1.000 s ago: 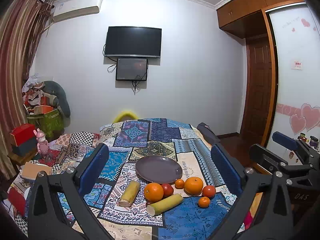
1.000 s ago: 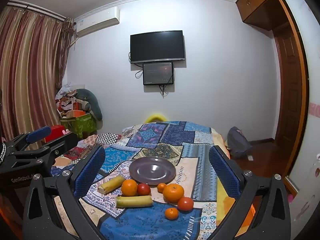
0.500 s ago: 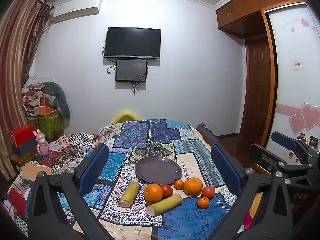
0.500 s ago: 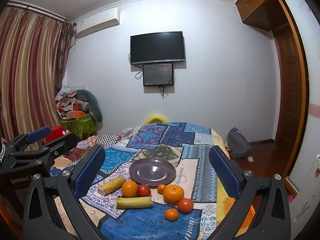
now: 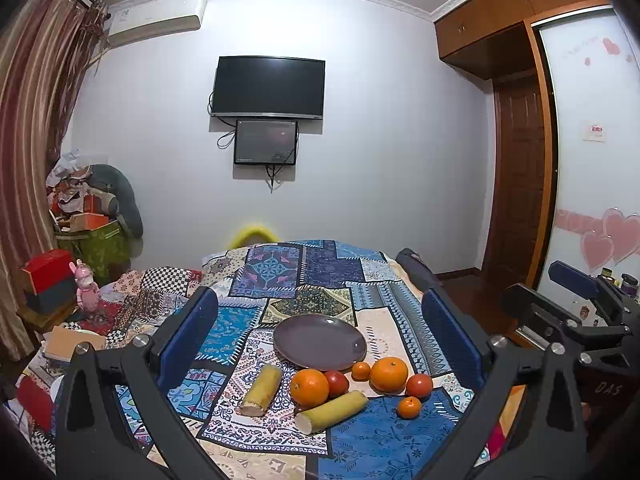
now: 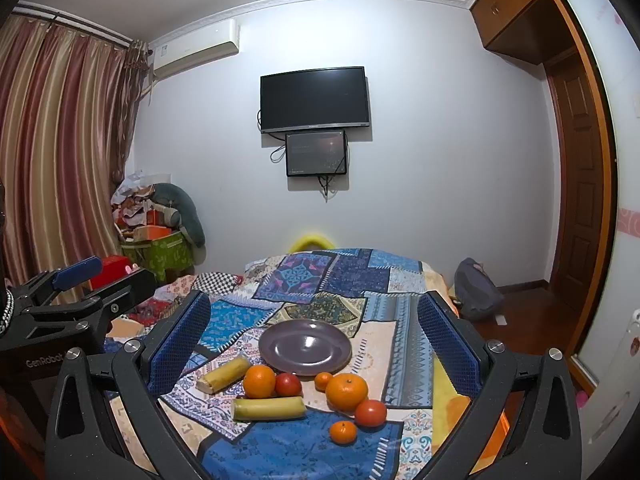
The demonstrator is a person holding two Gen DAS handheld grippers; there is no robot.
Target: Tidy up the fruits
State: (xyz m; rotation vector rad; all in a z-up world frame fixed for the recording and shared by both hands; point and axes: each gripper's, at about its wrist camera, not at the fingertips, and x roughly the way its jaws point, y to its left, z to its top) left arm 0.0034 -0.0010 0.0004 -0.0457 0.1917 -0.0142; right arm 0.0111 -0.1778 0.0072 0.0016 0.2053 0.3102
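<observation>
An empty purple plate (image 5: 319, 342) (image 6: 305, 346) lies on a patchwork cloth. In front of it lie two big oranges (image 5: 309, 387) (image 5: 389, 374), two small mandarins (image 5: 361, 371) (image 5: 409, 407), two red tomatoes (image 5: 337, 383) (image 5: 419, 385) and two yellow-green cane pieces (image 5: 261, 389) (image 5: 331, 412). My left gripper (image 5: 318, 336) is open and empty, held above and short of the fruit. My right gripper (image 6: 314, 340) is open and empty, likewise held back. Each gripper shows at the edge of the other's view.
The cloth (image 6: 312, 276) covers a table that runs toward the far wall with a TV (image 5: 268, 87). Boxes and clutter (image 5: 84, 224) stand at the left. A wooden door (image 5: 516, 184) and a bag (image 6: 476, 288) on the floor are at the right.
Both views have shifted only slightly; the scene sits a touch lower in frame. The fruit and plate have not moved, and both grippers stay open.
</observation>
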